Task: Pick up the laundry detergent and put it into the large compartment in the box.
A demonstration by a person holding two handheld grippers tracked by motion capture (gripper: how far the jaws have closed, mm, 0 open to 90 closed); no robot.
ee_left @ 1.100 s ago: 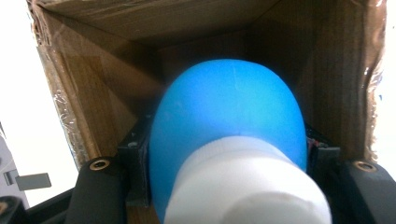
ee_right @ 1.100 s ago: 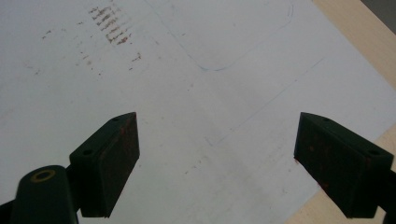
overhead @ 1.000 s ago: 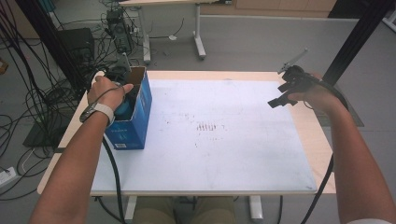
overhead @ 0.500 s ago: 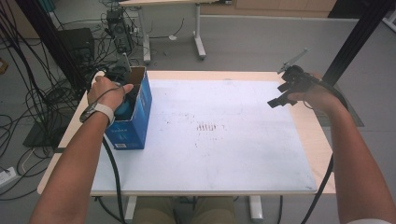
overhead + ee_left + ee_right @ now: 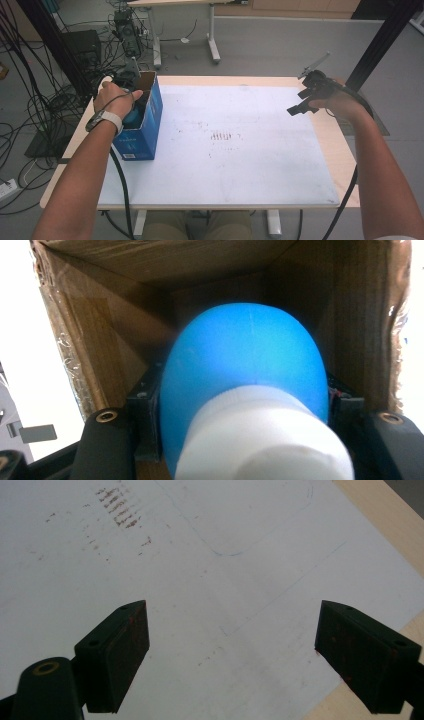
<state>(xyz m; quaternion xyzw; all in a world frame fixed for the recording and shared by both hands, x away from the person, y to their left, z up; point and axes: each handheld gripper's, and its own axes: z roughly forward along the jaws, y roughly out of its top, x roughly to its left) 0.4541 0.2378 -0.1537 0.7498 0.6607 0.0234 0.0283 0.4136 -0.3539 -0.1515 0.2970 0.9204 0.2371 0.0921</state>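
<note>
A blue bottle [image 5: 245, 355] with a white cap [image 5: 265, 440] sits between the black jaws of my left gripper [image 5: 245, 407], which is shut on it. The bottle is inside an open cardboard box, brown within [image 5: 100, 340] and blue outside [image 5: 147, 127], at the table's left edge. In the high view the left hand [image 5: 117, 97] reaches into the box top, with a bit of the blue bottle [image 5: 133, 118] showing under it. My right gripper [image 5: 300, 103] hovers over the table's right side, open, with nothing between its jaws [image 5: 232, 650].
A white mat [image 5: 240, 150] with faint brown smudges [image 5: 220, 136] covers most of the wooden table [image 5: 342, 160]. Cables and equipment lie on the floor to the left [image 5: 45, 100]. Another table's legs [image 5: 212, 35] stand beyond the far edge.
</note>
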